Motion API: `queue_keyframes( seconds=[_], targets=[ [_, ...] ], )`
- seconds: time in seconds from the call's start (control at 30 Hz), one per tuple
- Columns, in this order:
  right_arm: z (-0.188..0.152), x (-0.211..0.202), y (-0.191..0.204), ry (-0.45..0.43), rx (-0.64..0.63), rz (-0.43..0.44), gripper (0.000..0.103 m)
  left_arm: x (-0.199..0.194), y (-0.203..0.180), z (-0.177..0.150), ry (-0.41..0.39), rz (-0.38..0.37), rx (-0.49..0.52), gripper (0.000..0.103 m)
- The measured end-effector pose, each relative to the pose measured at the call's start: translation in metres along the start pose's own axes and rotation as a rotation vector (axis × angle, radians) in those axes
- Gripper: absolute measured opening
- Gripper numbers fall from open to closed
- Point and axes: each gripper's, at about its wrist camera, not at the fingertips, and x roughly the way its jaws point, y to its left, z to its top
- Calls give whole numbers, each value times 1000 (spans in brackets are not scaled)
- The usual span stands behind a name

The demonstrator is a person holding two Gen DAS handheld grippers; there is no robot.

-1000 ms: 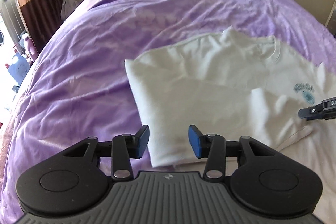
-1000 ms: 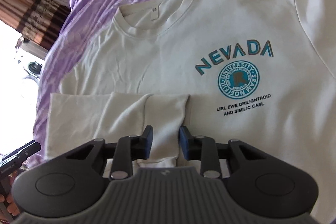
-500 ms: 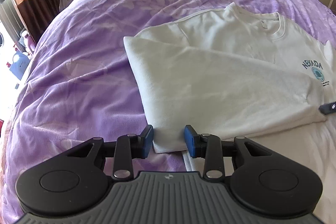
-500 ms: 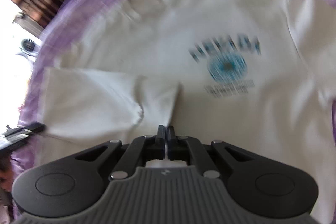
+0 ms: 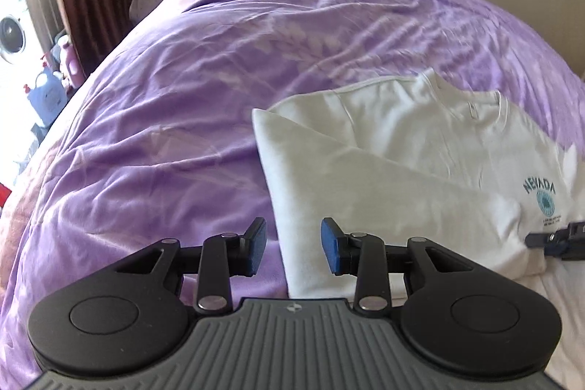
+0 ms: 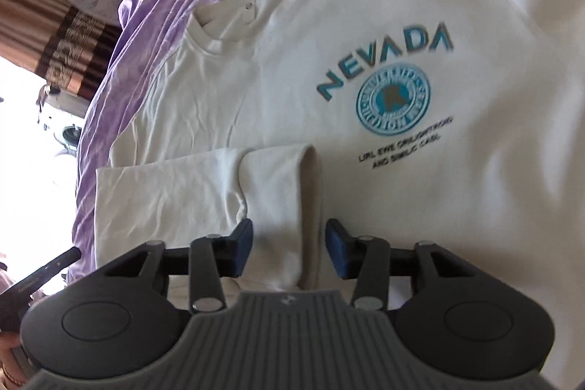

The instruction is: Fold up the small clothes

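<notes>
Sweatshirt [image 6: 365, 24] sleeve cuff [image 6: 281, 207] between parted right jaws.

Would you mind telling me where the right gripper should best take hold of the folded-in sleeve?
Probably at the cuff end of the sleeve, coming from the near side along its length. Its open edge stands slightly proud of the sweatshirt, directly ahead of the open right gripper, so one pad could slip beneath.

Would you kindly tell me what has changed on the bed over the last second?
The right tongs pinched shut on the folded-in sleeve half a second ago and have just been opening; the sleeve lies released between the jaws. The left tongs narrowed slightly over the folded edge without gripping. The NEVADA sweatshirt stays flat on the purple bedspread.
</notes>
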Motion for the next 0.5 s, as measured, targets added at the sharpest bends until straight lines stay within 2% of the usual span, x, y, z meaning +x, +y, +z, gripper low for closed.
queue_keyframes(
  seconds=[0.07,0.13,0.17,0.27,0.3,0.4,0.5],
  targets=[
    [-1,2,2,0,5,0,4,-3,6,1,-13,14,-7,41],
    [3,-2,14,-6,-25,-15,2,-6,11,3,-28,24,-20,41],
    [5,-9,27,-21,-81,-53,2,-7,15,5,-33,26,-32,41],
    [8,-29,88,-72,-340,-159,1,-8,24,12,-51,26,-77,41],
    [9,-37,108,-94,-409,-168,1,-8,27,14,-55,25,-93,41],
    [21,-67,172,-175,-561,-144,1,-6,36,20,-76,1,-151,41],
    [34,-103,217,-276,-627,-107,1,-2,43,26,-80,-25,-206,41]
  ],
)
